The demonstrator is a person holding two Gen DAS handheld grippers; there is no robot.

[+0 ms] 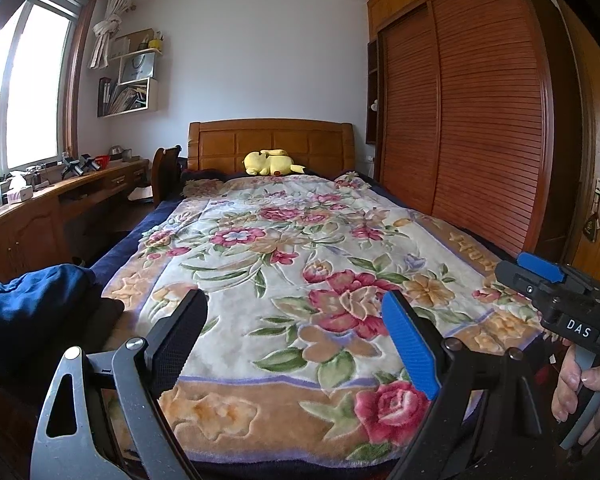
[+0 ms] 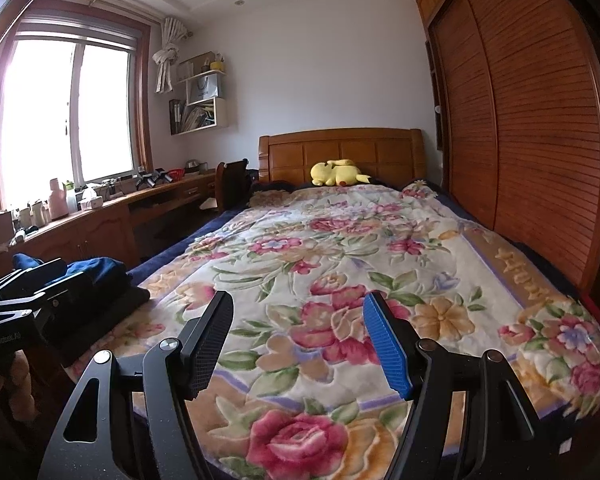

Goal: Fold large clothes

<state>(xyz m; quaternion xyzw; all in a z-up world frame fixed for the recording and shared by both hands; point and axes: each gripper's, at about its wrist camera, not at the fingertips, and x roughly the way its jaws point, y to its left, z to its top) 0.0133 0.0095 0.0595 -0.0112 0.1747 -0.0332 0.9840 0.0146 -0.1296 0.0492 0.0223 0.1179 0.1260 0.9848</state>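
1. A heap of dark clothes lies at the near left corner of the bed, a navy blue garment on top and a darker, near-black layer under it; it rests on the edge of the floral blanket
2. The left gripper hovers above the foot of the bed with its jaws spread wide and nothing between them; one finger carries a black pad, the other a blue pad
3. The right gripper is held beside it, over the same end of the blanket, jaws wide apart and empty
4. In the left wrist view the right gripper shows at the far right edge, and the person's right hand is wrapped around its grey handle
5. The blanket, cream with pink and orange flowers, covers most of the bed; a dark blue sheet shows along its left side
6. A yellow plush toy lies at the head, against the wooden headboard
7. A slatted wooden wardrobe stands along the right; a cluttered wooden counter runs under the window on the left, and wall shelves hang in the corner
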